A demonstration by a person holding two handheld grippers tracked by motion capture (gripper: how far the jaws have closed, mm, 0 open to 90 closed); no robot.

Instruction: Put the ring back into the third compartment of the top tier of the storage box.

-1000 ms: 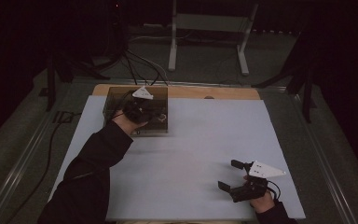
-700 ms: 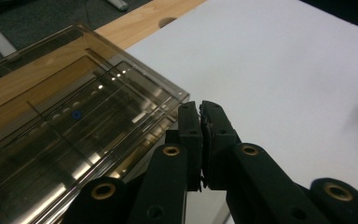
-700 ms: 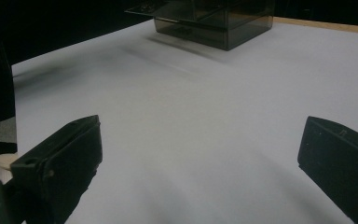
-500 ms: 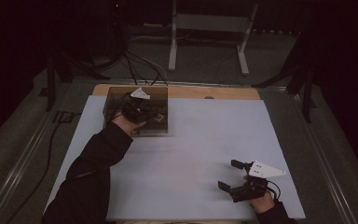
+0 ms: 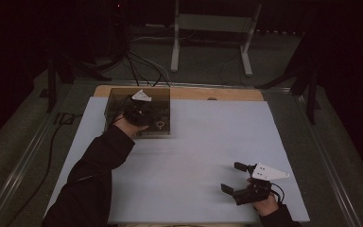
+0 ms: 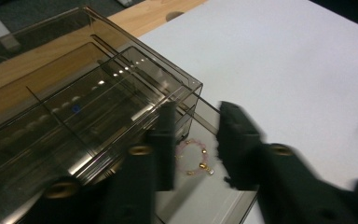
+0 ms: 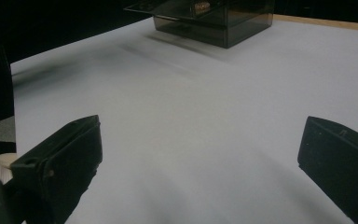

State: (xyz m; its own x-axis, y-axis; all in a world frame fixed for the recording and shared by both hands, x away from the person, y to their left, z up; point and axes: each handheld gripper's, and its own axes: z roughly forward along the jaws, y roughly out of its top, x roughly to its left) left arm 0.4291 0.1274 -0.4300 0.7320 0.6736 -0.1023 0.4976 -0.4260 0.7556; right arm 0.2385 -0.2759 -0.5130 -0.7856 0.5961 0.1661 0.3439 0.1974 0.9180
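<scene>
- My left gripper (image 6: pixel 193 144) is over the pulled-out drawer (image 6: pixel 205 196) of the smoky clear drawer box (image 5: pixel 139 111), which sits at about 10 o'clock on the white sheet (image 5: pixel 208 142) in the high view.
- Its jaws have just been opening; they now stand a little apart, pads pressing on nothing.
- In the left gripper view a small pink-beaded bracelet (image 6: pixel 193 156) with gold beads lies on the drawer floor, showing in the gap between the two jaws. I cannot tell whether either jaw touches it.
- In that view the box's body rises at 10 o'clock from the bracelet, with the drawer sticking out toward the camera.
- The bare wooden table edge (image 5: pixel 227 93) shows beyond the sheet, at 12 o'clock.
- My right gripper (image 5: pixel 236 177) rests low at about 5 o'clock on the sheet, well apart from the box, with the hand (image 5: pixel 264 205) behind it.
- Its jaws are wide apart with only white sheet between them; from the right gripper view the box sits far off at 12 o'clock.
</scene>
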